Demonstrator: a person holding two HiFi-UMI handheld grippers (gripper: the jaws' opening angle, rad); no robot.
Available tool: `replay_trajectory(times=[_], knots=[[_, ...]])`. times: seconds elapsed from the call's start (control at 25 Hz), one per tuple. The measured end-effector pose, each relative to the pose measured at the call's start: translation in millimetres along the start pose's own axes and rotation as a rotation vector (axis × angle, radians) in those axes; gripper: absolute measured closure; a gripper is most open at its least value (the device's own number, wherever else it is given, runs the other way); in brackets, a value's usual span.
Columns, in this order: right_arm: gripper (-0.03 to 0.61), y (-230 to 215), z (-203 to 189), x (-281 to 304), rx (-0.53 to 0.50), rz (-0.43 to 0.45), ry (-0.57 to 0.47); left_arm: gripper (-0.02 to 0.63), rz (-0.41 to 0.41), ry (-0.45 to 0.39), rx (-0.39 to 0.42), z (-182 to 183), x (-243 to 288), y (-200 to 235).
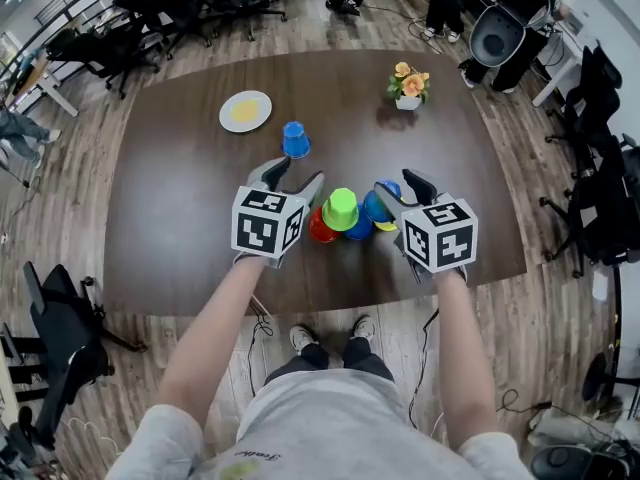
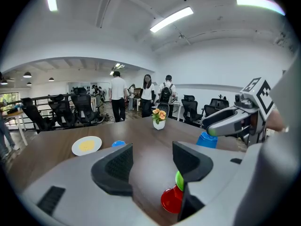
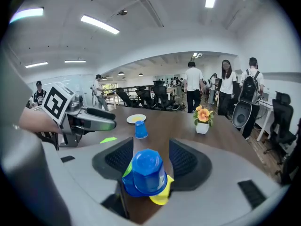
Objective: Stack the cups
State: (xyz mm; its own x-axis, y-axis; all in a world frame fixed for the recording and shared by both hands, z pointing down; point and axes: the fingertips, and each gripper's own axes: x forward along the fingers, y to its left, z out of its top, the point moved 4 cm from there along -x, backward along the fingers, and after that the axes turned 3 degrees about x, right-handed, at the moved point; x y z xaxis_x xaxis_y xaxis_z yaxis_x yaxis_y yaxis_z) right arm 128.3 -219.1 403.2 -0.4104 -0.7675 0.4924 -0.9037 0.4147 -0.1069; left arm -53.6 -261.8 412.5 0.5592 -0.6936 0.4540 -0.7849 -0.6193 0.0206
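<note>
Near the table's front edge, a green cup (image 1: 341, 210) stands upside down on a red cup (image 1: 320, 228). Just right of them, a blue cup (image 3: 148, 173) rests upside down over a yellow cup (image 3: 162, 197). My right gripper (image 3: 151, 157) hangs over this blue cup, open, its pads on either side and not pressing on it. My left gripper (image 1: 297, 176) stands open and empty just left of the red cup (image 2: 171, 199) and green cup (image 2: 179, 180). A lone blue cup (image 1: 295, 140) stands upside down farther back.
A white plate (image 1: 245, 111) with a yellow centre lies at the back left of the brown table (image 1: 180, 228). A small flower pot (image 1: 408, 86) stands at the back right. Office chairs and standing people surround the table.
</note>
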Motion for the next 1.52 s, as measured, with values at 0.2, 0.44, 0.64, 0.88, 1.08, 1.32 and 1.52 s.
replay_trajectory(times=[0.2, 0.44, 0.64, 0.88, 1.08, 1.32, 1.52], knots=[[0.353, -3, 23, 14, -0.028, 0.017, -0.042, 0.343, 0.025, 0.015, -0.021, 0, 26, 22], [0.353, -13, 42, 30, -0.087, 0.044, -0.050, 0.318, 0.058, 0.053, -0.034, -6, 61, 55], [0.353, -17, 56, 43, -0.138, 0.065, -0.071, 0.293, 0.078, 0.093, -0.062, -23, 97, 81], [0.354, -26, 64, 56, -0.164, 0.101, -0.087, 0.284, 0.114, 0.132, -0.074, -43, 131, 99], [0.353, -33, 56, 55, -0.151, 0.110, -0.077, 0.285, 0.158, 0.161, -0.090, -58, 144, 108], [0.353, -49, 46, 53, -0.128, 0.094, -0.067, 0.380, 0.180, 0.149, -0.072, -54, 144, 110], [0.353, -52, 40, 49, -0.112, 0.094, -0.068, 0.380, 0.157, 0.142, -0.034, -34, 125, 91]])
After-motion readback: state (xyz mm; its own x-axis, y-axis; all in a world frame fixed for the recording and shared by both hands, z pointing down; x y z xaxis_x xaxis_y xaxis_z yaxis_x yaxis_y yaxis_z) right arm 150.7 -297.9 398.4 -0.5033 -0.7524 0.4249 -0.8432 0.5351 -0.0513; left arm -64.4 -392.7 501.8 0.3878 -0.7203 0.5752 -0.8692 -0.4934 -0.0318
